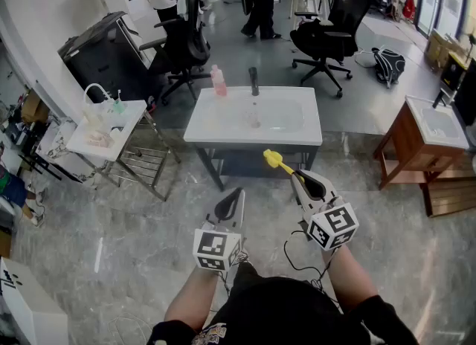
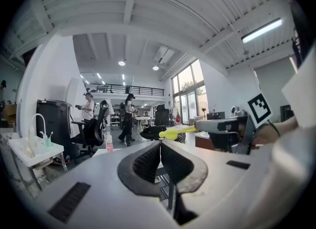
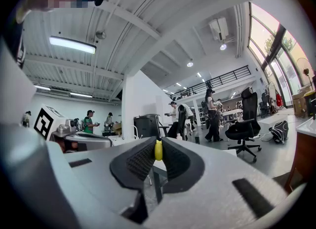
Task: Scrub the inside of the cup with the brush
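Right fingers (image 3: 141,162) clamp the yellow brush (image 3: 158,150) between them; left fingers (image 2: 147,163) sit together, empty.

Brush (image 1: 274,160) handle hidden in right gripper (image 1: 300,178) jaws (yellow end out); bristles indistinct

The brush (image 1: 274,160) is yellow plastic, clamped by its handle between the jaws of the right gripper (image 1: 296,176). Its thicker end juts out past the jaw tips, in line with them and roughly level. End-on between the pads it shows as a narrow yellow oval.
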